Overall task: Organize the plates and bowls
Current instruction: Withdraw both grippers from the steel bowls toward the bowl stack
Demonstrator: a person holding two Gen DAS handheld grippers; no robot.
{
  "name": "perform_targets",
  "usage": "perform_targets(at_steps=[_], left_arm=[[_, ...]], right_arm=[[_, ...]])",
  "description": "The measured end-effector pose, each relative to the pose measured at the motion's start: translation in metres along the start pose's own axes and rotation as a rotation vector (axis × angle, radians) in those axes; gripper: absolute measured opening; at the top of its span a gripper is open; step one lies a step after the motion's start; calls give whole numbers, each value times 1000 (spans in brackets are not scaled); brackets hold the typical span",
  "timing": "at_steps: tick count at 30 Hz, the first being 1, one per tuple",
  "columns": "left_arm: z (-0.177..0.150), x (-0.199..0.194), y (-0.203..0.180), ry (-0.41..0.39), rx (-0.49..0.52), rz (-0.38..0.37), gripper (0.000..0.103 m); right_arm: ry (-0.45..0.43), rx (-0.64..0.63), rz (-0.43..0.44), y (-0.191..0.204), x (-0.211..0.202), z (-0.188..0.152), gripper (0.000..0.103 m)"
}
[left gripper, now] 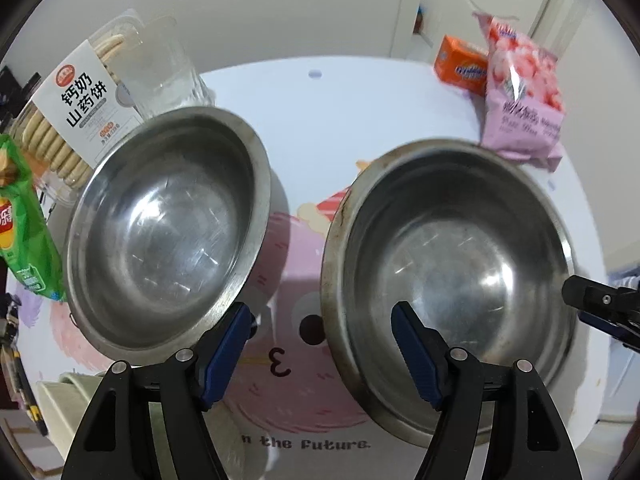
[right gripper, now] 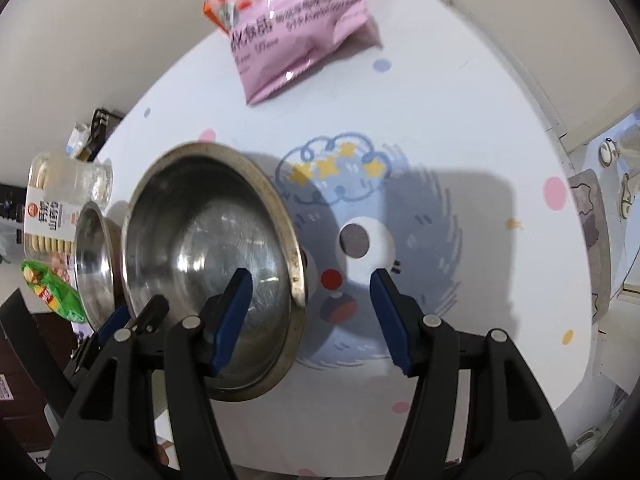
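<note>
Left gripper [left gripper: 320, 336]: jaws apart, clamped on nothing; rim of right bowl [left gripper: 448, 292] between the pads, left bowl [left gripper: 168, 232] just outside its left pad.
Right gripper [right gripper: 310, 312]: jaws apart, straddling the right bowl's rim, untouched.
Done: both bowls upright, side by side on the table [left gripper: 320, 120].
Left: stacking, seemingly; no plates visible.

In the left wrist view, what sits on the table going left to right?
Green snack bag → biscuit box → glass → left steel bowl → right steel bowl → pink snack bag.
</note>
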State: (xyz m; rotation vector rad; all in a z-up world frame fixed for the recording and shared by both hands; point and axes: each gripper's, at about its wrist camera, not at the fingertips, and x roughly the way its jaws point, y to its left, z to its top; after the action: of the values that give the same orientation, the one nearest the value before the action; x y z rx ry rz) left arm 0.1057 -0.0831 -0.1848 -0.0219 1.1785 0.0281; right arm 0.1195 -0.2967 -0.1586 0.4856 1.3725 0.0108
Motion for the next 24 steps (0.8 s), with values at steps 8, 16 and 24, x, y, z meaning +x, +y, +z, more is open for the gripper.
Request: perform_targets(at_steps=[8, 16, 24], left_arm=[[14, -36, 10, -67, -24, -42, 75], [31, -72, 44, -67, -72, -9, 75], [37, -88, 95, -58, -159, 51, 76]], right_arm=[[-89, 8, 39, 15, -30, 7, 63], [-91, -58, 118, 71, -39, 15, 63], [-40, -190, 171, 146, -28, 12, 63]])
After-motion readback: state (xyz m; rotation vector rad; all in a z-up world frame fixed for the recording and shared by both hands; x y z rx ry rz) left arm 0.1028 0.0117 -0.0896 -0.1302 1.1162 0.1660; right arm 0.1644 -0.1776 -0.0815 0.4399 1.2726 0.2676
